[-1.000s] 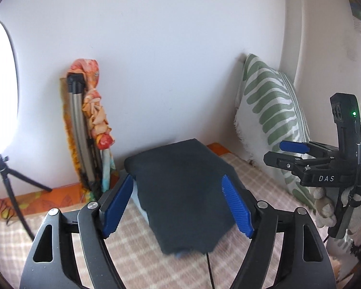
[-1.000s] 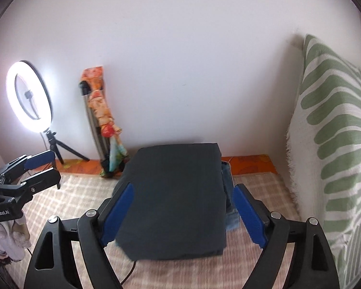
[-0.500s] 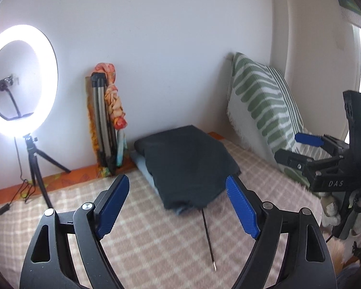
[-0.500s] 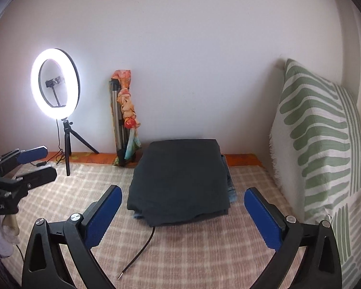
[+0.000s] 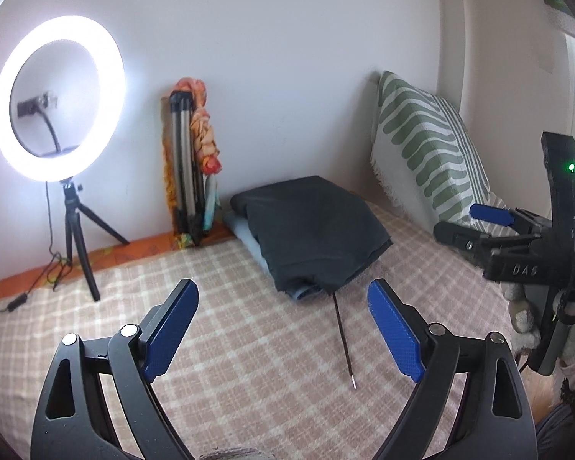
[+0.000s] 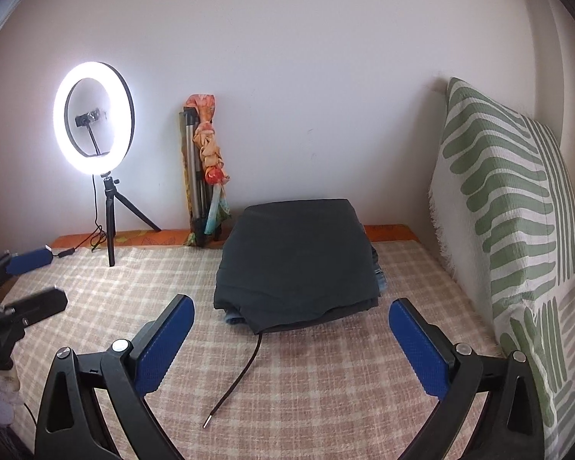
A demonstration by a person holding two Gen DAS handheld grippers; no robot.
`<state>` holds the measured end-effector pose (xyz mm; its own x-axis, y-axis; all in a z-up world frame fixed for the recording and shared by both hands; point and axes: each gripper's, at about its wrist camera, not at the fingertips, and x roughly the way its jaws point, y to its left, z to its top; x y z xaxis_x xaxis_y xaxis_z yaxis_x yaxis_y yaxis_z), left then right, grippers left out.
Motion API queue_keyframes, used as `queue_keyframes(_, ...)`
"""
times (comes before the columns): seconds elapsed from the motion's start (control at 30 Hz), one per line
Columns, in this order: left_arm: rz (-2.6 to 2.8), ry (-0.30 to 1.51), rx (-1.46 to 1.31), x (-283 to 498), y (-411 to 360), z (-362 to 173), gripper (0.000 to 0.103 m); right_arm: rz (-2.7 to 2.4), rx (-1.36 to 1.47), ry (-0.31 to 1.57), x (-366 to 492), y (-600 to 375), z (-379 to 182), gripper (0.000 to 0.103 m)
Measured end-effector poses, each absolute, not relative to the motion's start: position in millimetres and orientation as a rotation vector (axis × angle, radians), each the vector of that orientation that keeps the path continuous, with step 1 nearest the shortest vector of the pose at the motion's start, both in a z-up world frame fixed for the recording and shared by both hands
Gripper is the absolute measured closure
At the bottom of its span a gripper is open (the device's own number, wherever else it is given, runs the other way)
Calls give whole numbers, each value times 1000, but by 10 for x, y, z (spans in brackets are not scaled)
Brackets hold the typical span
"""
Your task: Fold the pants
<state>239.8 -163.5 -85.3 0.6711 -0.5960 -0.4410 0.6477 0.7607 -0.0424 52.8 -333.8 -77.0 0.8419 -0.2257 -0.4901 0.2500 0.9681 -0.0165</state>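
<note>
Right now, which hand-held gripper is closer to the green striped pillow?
Right. The right hand-held gripper sits just beside the pillow; the left hand-held gripper hangs farther out, to its left.

Dark charcoal pants [image 6: 297, 264] are lying on a pink-and-cream checked blanket [image 6: 326, 383]; the pillow [image 6: 506, 207] is showing green stripes.

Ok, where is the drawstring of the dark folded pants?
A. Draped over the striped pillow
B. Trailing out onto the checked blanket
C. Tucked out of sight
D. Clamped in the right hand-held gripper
B: the drawstring runs from under the dark folded pants across the checked blanket, held by neither gripper.
</note>
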Motion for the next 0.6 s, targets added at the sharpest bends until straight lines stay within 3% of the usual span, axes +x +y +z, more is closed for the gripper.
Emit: queue_keyframes(0.6, -670, 446, 107, 2451, -1428, -966, 13, -276, 54, 510, 625, -3301, -856, 0)
